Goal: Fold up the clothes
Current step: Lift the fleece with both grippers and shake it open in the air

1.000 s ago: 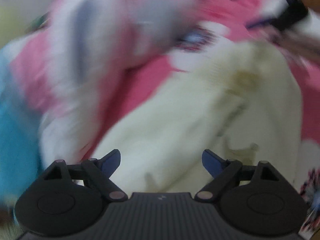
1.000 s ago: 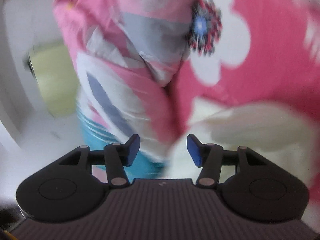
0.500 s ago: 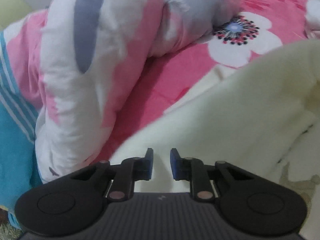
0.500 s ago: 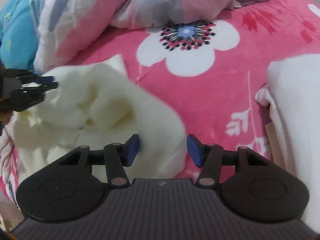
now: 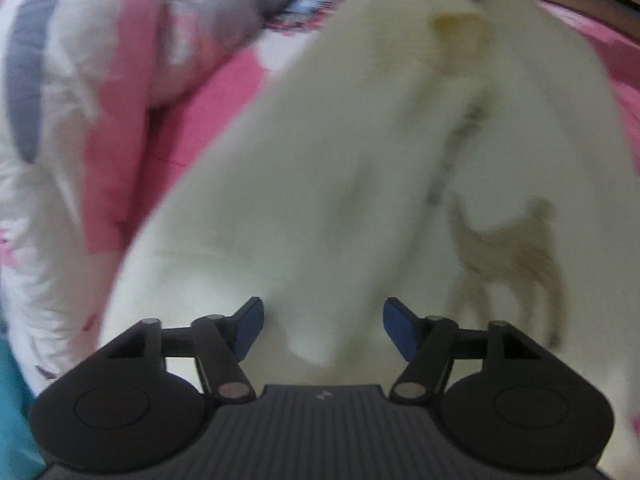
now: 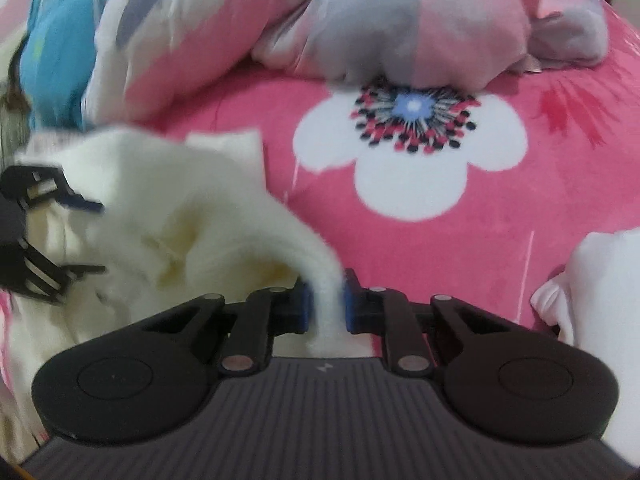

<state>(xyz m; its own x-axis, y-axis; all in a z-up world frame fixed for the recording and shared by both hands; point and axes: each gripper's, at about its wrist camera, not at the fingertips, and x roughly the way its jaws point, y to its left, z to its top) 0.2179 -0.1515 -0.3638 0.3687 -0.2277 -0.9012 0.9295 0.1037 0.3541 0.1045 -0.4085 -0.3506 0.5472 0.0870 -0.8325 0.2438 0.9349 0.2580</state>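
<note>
A cream fleece garment (image 6: pixel 168 216) lies bunched on a pink bedspread (image 6: pixel 500 248) printed with big white flowers. The right gripper (image 6: pixel 325 307) has just been closing, and its blue pads (image 6: pixel 304 304) now pinch a narrow fold of the cream fleece between them; the fold rises from the jaws and curves back into the heap on the left side of the right wrist view.

The left gripper (image 5: pixel 323 330) has just been opening. Its blue pads (image 5: pixel 250 330) stand apart, with a rounded edge of the fleece hanging in the gap and neither pad pressing on it. In the right wrist view that same gripper (image 6: pixel 86 236) shows at the left edge, its fingers beside the heap. The left wrist view is blurred; a brown animal figure (image 5: pixel 508 256) is printed on the fleece to the right of the jaws.

A rumpled quilt (image 6: pixel 420 28) in pink, white and grey lies along the far edge of the bed, touching the printed flower (image 6: pixel 412 148). A turquoise cloth (image 6: pixel 56 44) sits at the far left corner. A white folded garment (image 6: pixel 600 296) lies at the right edge, apart from the fleece.

No container shows in either view.
</note>
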